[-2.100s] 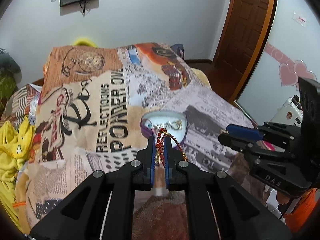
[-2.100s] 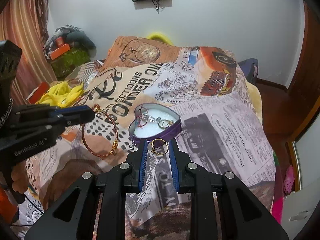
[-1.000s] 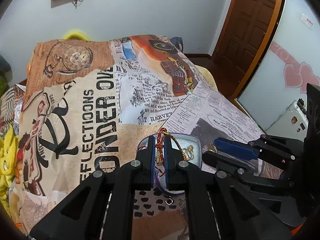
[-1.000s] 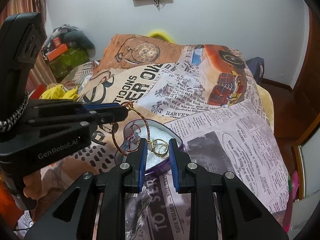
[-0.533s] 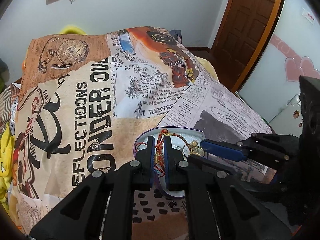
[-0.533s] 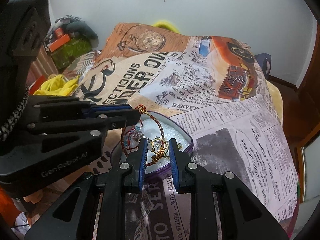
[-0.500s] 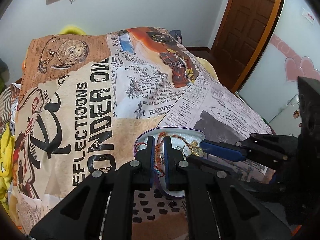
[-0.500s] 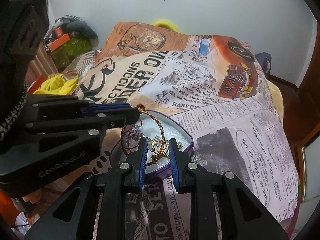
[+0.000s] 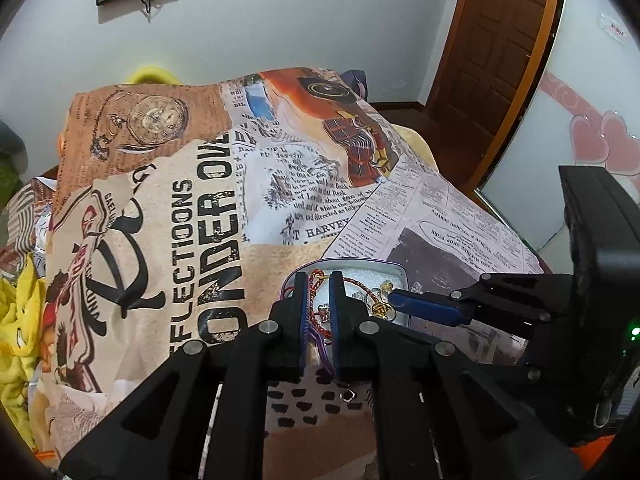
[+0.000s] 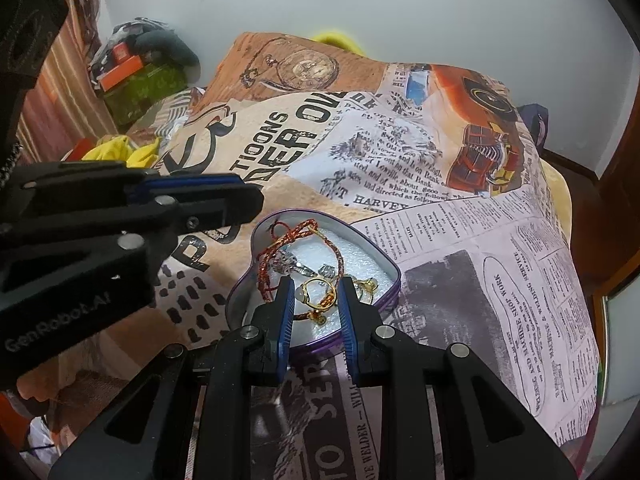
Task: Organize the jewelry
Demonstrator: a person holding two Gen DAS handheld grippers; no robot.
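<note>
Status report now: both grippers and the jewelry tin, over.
Left gripper open, above tin. Right gripper open, gold ring loose between its fingers. Red-gold cord bracelet lies in heart tin. Nothing in the way.

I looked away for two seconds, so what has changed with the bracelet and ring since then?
Both grippers carried their pieces over the heart-shaped tin and opened: the left gripper released the red-gold bracelet, the right gripper released the gold ring, and both now lie inside. The tin stayed put on the bedspread.

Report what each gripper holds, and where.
Left gripper holds nothing; the red cord bracelet lies in the tin. Right gripper: gold ring sits between its pads, grip unclear.
</note>
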